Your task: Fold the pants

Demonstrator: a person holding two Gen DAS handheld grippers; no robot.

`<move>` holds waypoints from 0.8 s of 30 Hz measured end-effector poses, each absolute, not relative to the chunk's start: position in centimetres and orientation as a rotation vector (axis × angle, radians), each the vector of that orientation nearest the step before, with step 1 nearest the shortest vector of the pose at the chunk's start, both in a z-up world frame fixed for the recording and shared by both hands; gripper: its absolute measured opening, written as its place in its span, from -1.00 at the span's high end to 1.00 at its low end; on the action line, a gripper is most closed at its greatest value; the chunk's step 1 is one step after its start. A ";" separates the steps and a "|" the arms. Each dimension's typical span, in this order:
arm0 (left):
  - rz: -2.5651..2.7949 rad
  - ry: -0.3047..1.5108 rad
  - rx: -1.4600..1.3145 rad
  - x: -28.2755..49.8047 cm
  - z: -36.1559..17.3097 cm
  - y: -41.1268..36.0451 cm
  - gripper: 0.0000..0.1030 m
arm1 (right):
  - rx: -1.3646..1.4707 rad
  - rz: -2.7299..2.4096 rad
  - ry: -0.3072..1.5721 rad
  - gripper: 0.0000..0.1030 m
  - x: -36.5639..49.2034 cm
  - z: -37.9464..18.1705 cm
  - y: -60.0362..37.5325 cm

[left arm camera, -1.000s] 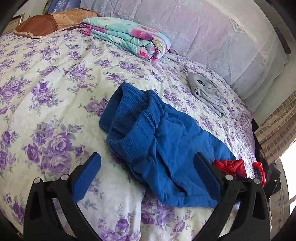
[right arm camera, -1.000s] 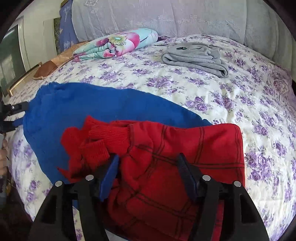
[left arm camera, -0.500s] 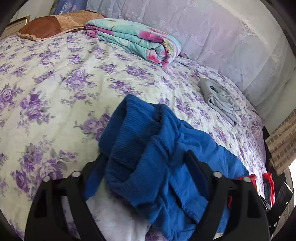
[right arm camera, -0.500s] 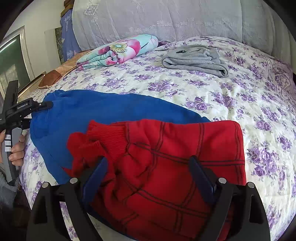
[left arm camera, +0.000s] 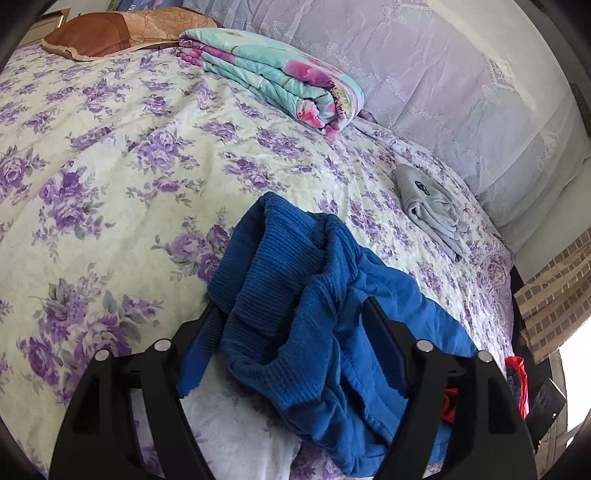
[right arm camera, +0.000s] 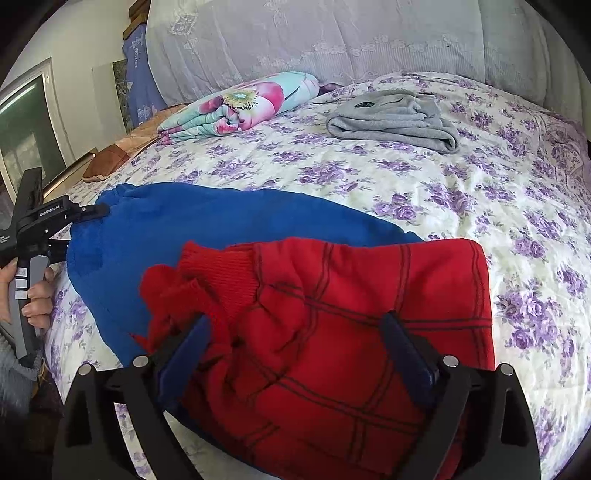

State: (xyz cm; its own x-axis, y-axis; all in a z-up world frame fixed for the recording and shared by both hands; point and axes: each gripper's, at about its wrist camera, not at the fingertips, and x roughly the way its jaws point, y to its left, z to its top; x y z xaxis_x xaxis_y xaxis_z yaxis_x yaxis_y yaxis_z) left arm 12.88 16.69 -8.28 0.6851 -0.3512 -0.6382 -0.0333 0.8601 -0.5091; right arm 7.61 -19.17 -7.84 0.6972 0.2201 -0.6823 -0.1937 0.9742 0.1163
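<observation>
Blue pants (left arm camera: 317, 306) lie on the flowered bed, with their ribbed waistband bunched up. My left gripper (left arm camera: 291, 325) is open, its jaws either side of the waistband. In the right wrist view the blue pants (right arm camera: 207, 225) stretch across the bed, with the left gripper (right arm camera: 79, 214) at their far left end. A red garment with dark check lines (right arm camera: 332, 325) lies on the near end of the pants. My right gripper (right arm camera: 295, 332) is open, its jaws astride the red garment.
A folded grey garment (right arm camera: 391, 118) lies further back on the bed, also seen in the left wrist view (left arm camera: 428, 206). A rolled floral quilt (left arm camera: 273, 77) and a brown pillow (left arm camera: 110, 33) lie near the headboard. The bed edge is close below both grippers.
My left gripper moved forward so its open jaws now straddle the blue waistband. My right gripper advanced over the red garment and its jaws opened wider.
</observation>
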 end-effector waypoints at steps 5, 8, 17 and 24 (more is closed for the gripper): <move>-0.157 0.788 -0.414 13.8 -8.4 14.8 -0.85 | 0.049 0.239 0.764 -0.86 7.5 -7.9 -19.4; -0.098 0.776 -0.369 13.9 -8.3 14.0 -0.76 | 0.050 0.241 0.764 -0.86 7.5 -7.9 -19.4; -0.135 0.739 -0.415 12.7 -8.3 15.6 -0.27 | 0.074 0.217 0.647 -0.86 6.5 -5.0 -19.2; -0.134 0.732 -0.419 12.7 -8.6 15.4 -0.28 | -0.056 0.165 0.815 -0.86 10.6 -7.7 -16.5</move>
